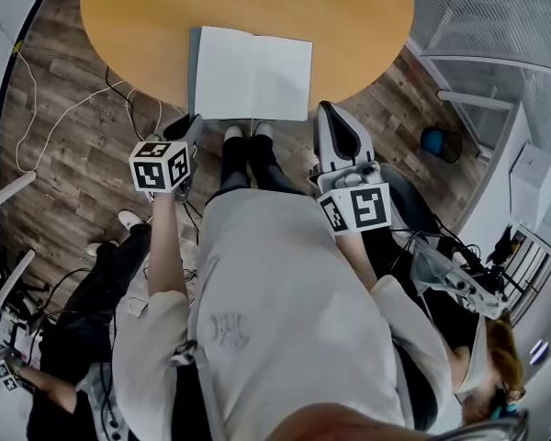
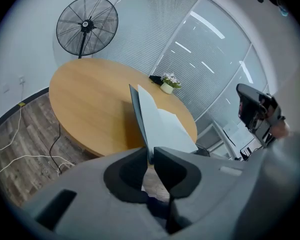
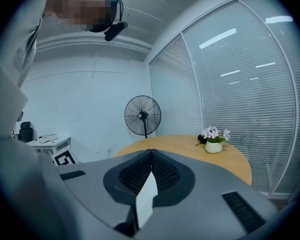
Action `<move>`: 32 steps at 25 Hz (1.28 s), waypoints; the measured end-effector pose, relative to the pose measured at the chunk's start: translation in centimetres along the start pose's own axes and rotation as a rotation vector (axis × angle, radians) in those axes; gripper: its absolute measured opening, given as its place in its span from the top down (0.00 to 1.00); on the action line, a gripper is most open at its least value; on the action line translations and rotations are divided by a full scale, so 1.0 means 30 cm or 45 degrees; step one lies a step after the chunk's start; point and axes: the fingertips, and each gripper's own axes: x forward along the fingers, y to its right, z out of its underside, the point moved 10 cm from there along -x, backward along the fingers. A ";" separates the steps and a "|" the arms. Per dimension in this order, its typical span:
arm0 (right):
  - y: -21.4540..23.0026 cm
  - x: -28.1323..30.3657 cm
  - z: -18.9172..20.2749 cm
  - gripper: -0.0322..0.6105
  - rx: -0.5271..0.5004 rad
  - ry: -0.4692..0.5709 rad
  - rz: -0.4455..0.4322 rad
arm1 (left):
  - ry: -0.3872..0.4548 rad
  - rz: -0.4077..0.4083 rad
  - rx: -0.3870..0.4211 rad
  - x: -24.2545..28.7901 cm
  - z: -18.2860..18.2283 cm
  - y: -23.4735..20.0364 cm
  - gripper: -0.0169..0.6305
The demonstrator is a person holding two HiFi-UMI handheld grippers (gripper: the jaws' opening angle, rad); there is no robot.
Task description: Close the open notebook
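Note:
The notebook (image 1: 253, 72) lies open on the round wooden table (image 1: 349, 16), white pages up, near the front edge. Its grey-blue left cover (image 2: 138, 109) is lifted off the table and stands steeply, with white pages (image 2: 165, 126) beside it. My left gripper (image 1: 193, 125) is at the notebook's front left corner, and its jaws (image 2: 150, 155) are shut on the lower edge of that cover. My right gripper (image 1: 329, 110) hangs just off the table's edge, right of the notebook's front right corner. Its jaws (image 3: 150, 152) are shut and hold nothing from the table.
A small flower pot (image 2: 167, 84) stands near the table's far edge. A standing fan (image 2: 87, 24) is behind the table. Cables (image 1: 64, 118) trail over the wooden floor at the left. Another person (image 1: 477, 338) sits at the lower right.

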 end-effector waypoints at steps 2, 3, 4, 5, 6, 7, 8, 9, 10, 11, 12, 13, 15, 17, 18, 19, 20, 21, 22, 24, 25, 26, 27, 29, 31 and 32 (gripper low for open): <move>-0.013 -0.028 -0.001 0.96 -0.003 0.020 0.002 | 0.028 0.002 0.016 -0.028 0.006 0.029 0.90; -0.019 -0.044 0.000 0.96 -0.005 0.030 0.003 | 0.041 0.003 0.026 -0.041 0.011 0.044 0.90; -0.023 -0.061 0.001 0.96 -0.006 0.039 0.005 | 0.053 0.005 0.037 -0.052 0.014 0.061 0.91; -0.024 -0.076 0.002 0.96 -0.006 0.048 0.008 | 0.063 0.007 0.049 -0.061 0.016 0.077 0.91; -0.023 -0.089 0.003 0.96 -0.006 0.055 0.011 | 0.072 0.009 0.060 -0.067 0.016 0.094 0.91; -0.020 -0.099 0.005 0.96 -0.005 0.061 0.014 | 0.079 0.011 0.068 -0.071 0.014 0.109 0.91; -0.018 -0.105 0.005 0.96 -0.004 0.066 0.018 | 0.085 0.013 0.072 -0.074 0.010 0.120 0.92; -0.019 -0.107 0.005 0.96 -0.003 0.070 0.021 | 0.092 0.016 0.073 -0.078 0.006 0.126 0.92; -0.027 -0.107 0.005 0.96 -0.003 0.073 0.025 | 0.099 0.020 0.071 -0.086 0.003 0.128 0.92; -0.040 -0.108 0.005 0.96 -0.004 0.078 0.029 | 0.107 0.025 0.072 -0.098 0.004 0.127 0.93; -0.056 -0.113 0.006 0.96 -0.005 0.084 0.033 | 0.115 0.028 0.077 -0.111 0.008 0.127 0.93; -0.070 -0.120 0.007 0.96 -0.006 0.092 0.036 | 0.121 0.031 0.087 -0.123 0.014 0.132 0.93; -0.080 -0.142 0.011 0.96 -0.008 0.110 0.043 | 0.131 0.038 0.113 -0.136 0.023 0.155 0.93; -0.074 -0.159 0.013 0.96 -0.005 0.122 0.053 | 0.135 0.042 0.140 -0.135 0.022 0.180 0.93; -0.071 -0.163 0.013 0.96 -0.003 0.126 0.059 | 0.133 0.040 0.158 -0.133 0.018 0.189 0.93; -0.068 -0.165 0.014 0.96 -0.002 0.129 0.065 | 0.129 0.038 0.178 -0.130 0.014 0.195 0.93; -0.064 -0.167 0.015 0.96 0.000 0.134 0.070 | 0.126 0.037 0.197 -0.126 0.009 0.202 0.93; -0.059 -0.170 0.017 0.96 0.002 0.139 0.076 | 0.124 0.038 0.214 -0.122 0.006 0.210 0.93; -0.053 -0.176 0.020 0.96 0.005 0.143 0.080 | 0.123 0.041 0.226 -0.117 0.004 0.220 0.93; -0.041 -0.192 0.027 0.96 0.009 0.151 0.088 | 0.122 0.051 0.244 -0.105 0.005 0.243 0.93; -0.036 -0.200 0.030 0.96 0.009 0.154 0.092 | 0.123 0.057 0.252 -0.099 0.006 0.255 0.93; -0.032 -0.207 0.033 0.96 0.009 0.156 0.097 | 0.123 0.064 0.260 -0.093 0.006 0.266 0.93; -0.027 -0.213 0.035 0.96 0.010 0.158 0.103 | 0.121 0.073 0.269 -0.086 0.005 0.277 0.93; -0.017 -0.226 0.038 0.96 0.014 0.161 0.115 | 0.115 0.086 0.290 -0.073 0.002 0.302 0.93; -0.005 -0.239 0.037 0.96 0.019 0.162 0.126 | 0.106 0.093 0.315 -0.062 -0.004 0.327 0.93; 0.000 -0.244 0.035 0.96 0.021 0.162 0.131 | 0.102 0.095 0.326 -0.058 -0.007 0.337 0.93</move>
